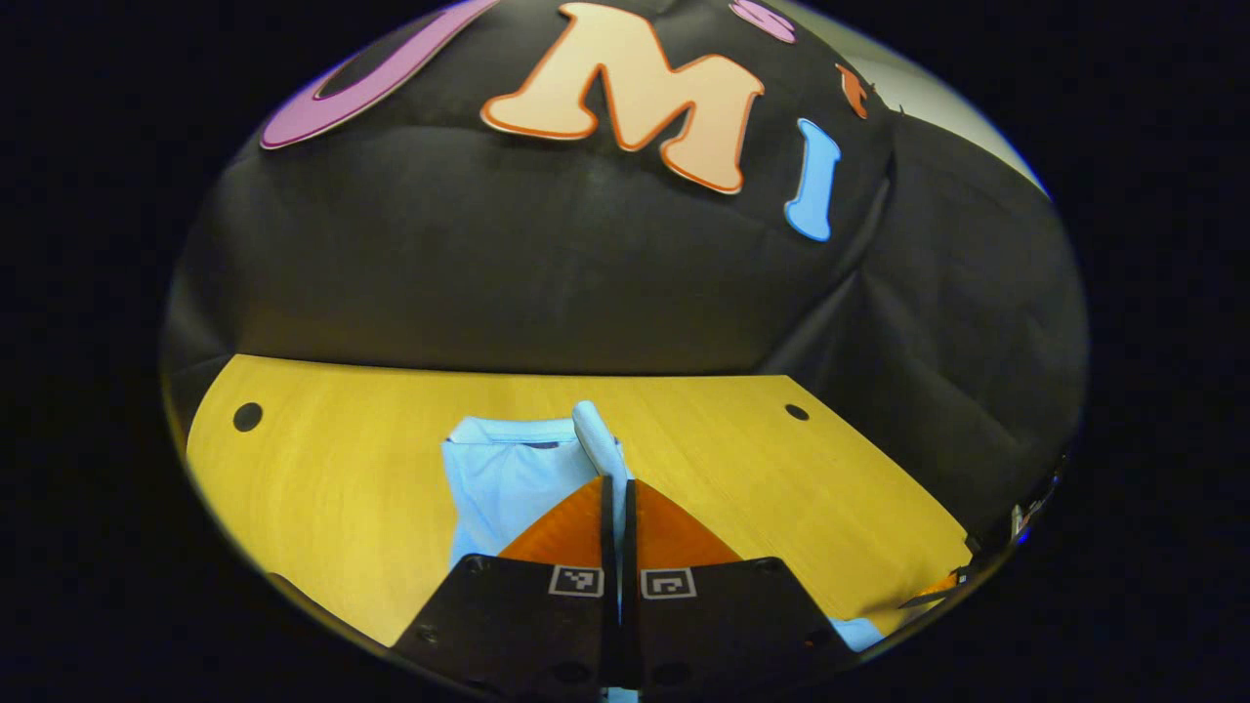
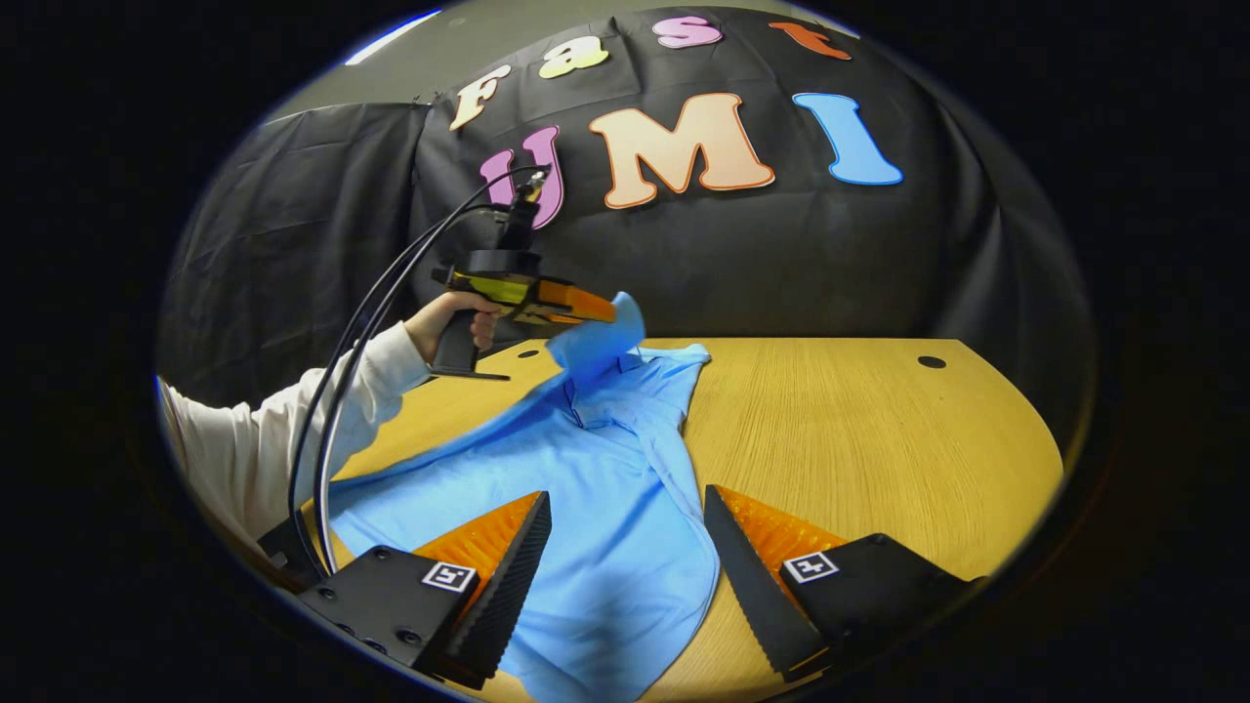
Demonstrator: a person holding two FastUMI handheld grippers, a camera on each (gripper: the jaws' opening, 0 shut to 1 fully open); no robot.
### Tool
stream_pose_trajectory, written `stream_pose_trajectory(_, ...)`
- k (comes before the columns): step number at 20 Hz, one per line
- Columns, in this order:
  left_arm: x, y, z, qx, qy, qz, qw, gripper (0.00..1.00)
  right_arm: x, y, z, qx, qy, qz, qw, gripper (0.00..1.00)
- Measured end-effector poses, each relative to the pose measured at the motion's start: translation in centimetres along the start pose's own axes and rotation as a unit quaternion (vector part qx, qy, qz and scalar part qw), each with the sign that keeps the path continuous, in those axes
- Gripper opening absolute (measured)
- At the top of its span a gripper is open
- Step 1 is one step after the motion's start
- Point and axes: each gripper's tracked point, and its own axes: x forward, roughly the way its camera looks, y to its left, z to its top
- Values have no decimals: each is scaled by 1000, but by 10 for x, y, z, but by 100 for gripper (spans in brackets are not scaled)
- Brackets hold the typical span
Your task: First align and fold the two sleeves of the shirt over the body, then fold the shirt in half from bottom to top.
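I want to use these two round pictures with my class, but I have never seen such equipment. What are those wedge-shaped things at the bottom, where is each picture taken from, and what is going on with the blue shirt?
No robot here: a person holds a two-finger gripper in each hand, each carrying a camera that looks along its fingers. The left gripper has its fingers closed on a fold of the blue shirt. The right gripper view shows the right gripper open above the shirt, holding nothing. Farther off, that view shows the person's hand lifting cloth near the collar with the left gripper. The shirt lies on a yellow wooden table.
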Motion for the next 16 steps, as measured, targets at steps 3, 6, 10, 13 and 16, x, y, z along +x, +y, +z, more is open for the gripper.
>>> stream_pose_trajectory(3, 20, -27, -21, 18, 24, -9, 1000, 0, -2, 0, 1, 3, -3, 2, 1000, 98)
stream_pose_trajectory(6, 33, -31, -35, 38, 41, 1, 998, 0, -1, 3, 1, 3, -1, 1, 1000, 98)
stream_pose_trajectory(10, 31, -35, -36, 41, 40, 14, 998, 1, 0, 1, -4, 4, 5, -7, 1000, 98)
stream_pose_trajectory(13, 15, -34, -29, 36, 28, 30, 999, 7, 1, 1, -6, 4, 11, -14, 1000, 98)
stream_pose_trajectory(16, -14, -30, -23, 46, 13, 53, 997, 40, 0, 1, -10, 0, 14, -20, 1000, 98)
